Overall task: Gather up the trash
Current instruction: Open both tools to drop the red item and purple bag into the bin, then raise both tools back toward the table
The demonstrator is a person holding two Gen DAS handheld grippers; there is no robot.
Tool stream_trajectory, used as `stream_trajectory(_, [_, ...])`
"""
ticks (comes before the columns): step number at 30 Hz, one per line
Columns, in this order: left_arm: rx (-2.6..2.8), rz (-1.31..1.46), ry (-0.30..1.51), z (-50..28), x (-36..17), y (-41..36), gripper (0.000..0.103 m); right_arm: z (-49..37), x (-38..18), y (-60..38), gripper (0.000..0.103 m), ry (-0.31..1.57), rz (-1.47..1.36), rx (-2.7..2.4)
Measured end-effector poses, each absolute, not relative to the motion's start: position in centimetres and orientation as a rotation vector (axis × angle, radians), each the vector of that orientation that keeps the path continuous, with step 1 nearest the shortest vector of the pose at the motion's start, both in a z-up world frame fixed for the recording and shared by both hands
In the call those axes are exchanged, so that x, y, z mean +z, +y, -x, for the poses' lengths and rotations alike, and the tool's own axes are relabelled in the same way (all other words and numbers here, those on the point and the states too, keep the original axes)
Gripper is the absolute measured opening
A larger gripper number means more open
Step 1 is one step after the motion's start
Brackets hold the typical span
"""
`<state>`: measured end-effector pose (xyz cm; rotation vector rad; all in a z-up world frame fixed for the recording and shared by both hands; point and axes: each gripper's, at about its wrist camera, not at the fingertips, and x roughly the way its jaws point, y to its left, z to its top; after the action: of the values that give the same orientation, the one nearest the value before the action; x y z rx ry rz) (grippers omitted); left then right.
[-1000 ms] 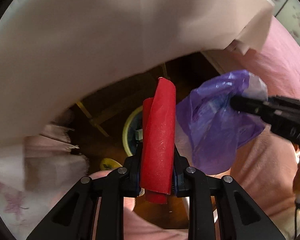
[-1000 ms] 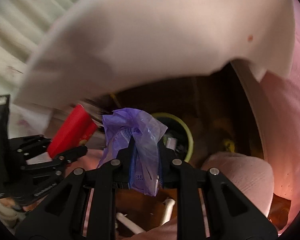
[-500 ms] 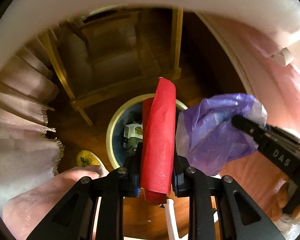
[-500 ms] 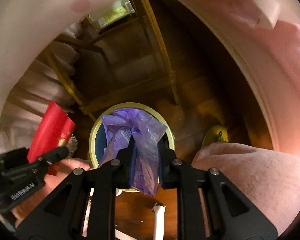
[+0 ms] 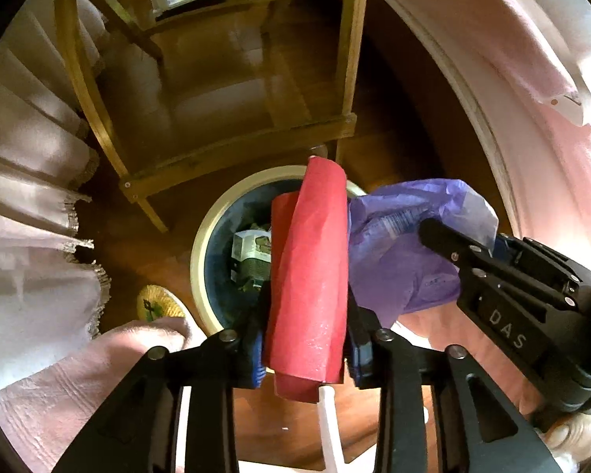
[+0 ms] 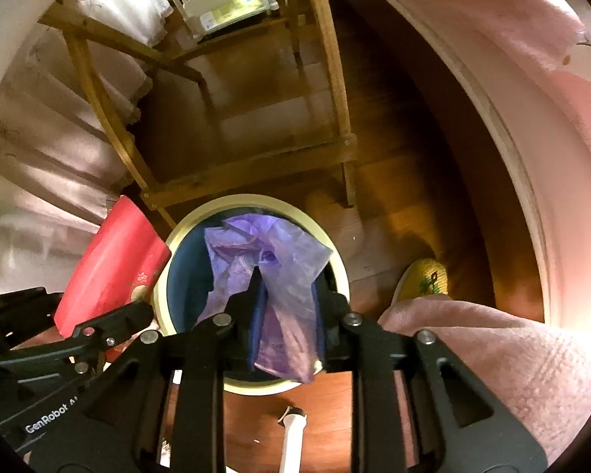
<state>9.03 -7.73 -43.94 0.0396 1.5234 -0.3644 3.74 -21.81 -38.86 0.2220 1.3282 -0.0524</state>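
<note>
A round bin with a cream rim (image 5: 196, 264) and blue liner stands on the wooden floor below both grippers. My left gripper (image 5: 307, 315) points down over it with a rolled red wrapper (image 5: 311, 260) between its pads. Its jaws are opening, but the wrapper still sits in the grip. My right gripper (image 6: 287, 287) hangs over the bin's rim (image 6: 337, 264) with a crumpled purple plastic bag (image 6: 272, 260) between its jaws. These jaws are opening too, and the bag still hangs from them. A small carton (image 5: 252, 248) lies inside the bin.
A wooden chair frame (image 6: 335, 79) stands just beyond the bin. Fringed pale curtains (image 5: 27, 236) hang on the left and pink cloth (image 6: 551, 79) on the right. A yellow slipper (image 6: 423, 280), a white tube (image 6: 291, 433) and a person's pink-clad knee (image 6: 492, 354) are near the bin.
Both grippers have dropped from under the white table edge to just above the bin, which now shows fully. Each pair of jaws stands slightly wider around its item.
</note>
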Motion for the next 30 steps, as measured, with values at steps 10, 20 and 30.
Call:
stream_trajectory(10, [-0.308, -0.045, 1.513, -9.8, -44.6, -6.2, 0.067, -4.0, -39.5, -21.8, 0.048, 1.342, -0.254, -0.034])
stream_trajectory(20, [-0.260, -0.053, 1.469, -10.1, -43.8, -5.0, 0.082, -3.9, -39.3, -21.9, 0.049, 1.345, -0.257, -0.019])
stream_trajectory(30, [-0.274, -0.036, 1.441, -9.7, -42.7, -5.3, 0.082, -3.5, -38.6, -21.7, 0.049, 1.319, -0.256, -0.011])
